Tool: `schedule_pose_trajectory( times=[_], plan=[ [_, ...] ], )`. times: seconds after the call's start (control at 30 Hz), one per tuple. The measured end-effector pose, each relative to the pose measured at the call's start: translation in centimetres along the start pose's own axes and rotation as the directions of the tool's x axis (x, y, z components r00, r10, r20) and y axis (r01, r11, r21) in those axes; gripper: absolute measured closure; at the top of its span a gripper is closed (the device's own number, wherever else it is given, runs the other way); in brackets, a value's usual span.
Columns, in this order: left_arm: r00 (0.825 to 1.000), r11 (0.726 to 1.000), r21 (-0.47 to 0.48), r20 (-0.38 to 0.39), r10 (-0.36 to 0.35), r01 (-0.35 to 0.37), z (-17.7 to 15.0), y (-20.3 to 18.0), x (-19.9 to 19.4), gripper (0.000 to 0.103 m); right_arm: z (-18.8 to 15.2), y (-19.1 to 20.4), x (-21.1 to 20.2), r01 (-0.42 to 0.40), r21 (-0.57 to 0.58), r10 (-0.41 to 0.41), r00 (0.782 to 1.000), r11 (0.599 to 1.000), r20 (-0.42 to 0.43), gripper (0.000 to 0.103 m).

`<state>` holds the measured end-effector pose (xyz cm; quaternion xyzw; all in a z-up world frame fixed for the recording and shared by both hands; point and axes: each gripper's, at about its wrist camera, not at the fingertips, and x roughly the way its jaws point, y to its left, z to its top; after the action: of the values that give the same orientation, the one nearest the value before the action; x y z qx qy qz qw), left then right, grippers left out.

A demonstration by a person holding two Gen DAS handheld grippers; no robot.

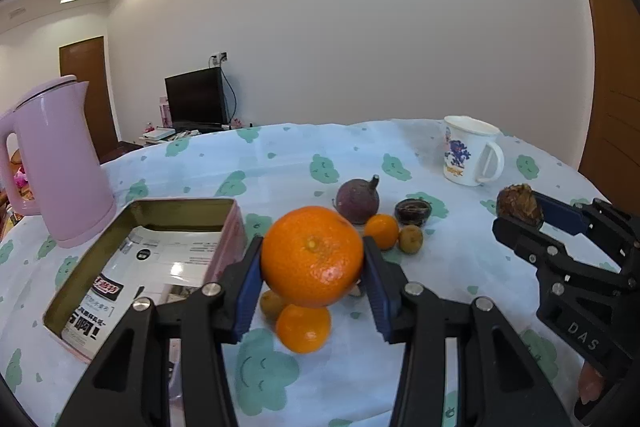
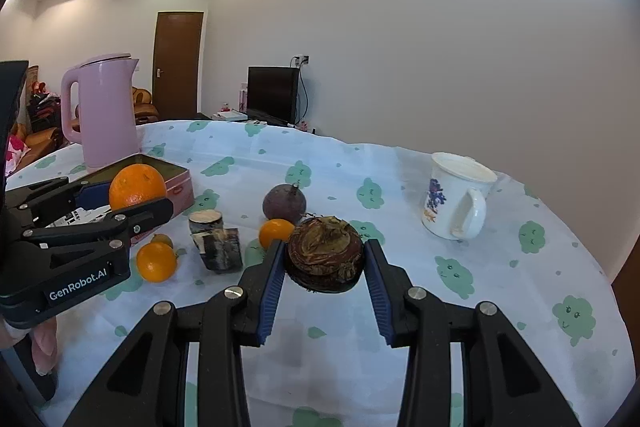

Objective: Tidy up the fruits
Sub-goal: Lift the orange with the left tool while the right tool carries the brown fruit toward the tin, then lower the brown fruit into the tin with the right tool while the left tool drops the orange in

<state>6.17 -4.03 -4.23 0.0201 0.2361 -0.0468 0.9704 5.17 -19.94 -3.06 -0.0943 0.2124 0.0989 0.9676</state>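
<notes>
Left gripper (image 1: 312,259): clamped on a large orange (image 1: 312,255), held above the tablecloth (image 1: 460,259), just right of the open pink tin (image 1: 160,215)
Right gripper (image 2: 325,259): pinching a brown shrivelled fruit (image 2: 326,253), lifted off the cloth
Loose fruit: purple fruit (image 1: 357,201) and small oranges (image 1: 381,231) lie between the grippers

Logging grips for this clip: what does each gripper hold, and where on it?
The left gripper clamps the large orange across its sides. The right gripper clamps a brown shrivelled fruit by its opposite sides. Both are lifted off the tablecloth.
</notes>
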Motion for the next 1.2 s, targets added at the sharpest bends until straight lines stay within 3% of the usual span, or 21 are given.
schedule_pose_trajectory(
  times=[1.2],
  plan=[
    [0.993, 0.992, -0.070, 0.048, 0.111, -0.107, 1.0, 6.5, -2.4, 0.055, 4.2, 5.5, 1.3, -0.093, -0.079, 0.096, 0.995, 0.993, 0.031, 0.061]
  ],
)
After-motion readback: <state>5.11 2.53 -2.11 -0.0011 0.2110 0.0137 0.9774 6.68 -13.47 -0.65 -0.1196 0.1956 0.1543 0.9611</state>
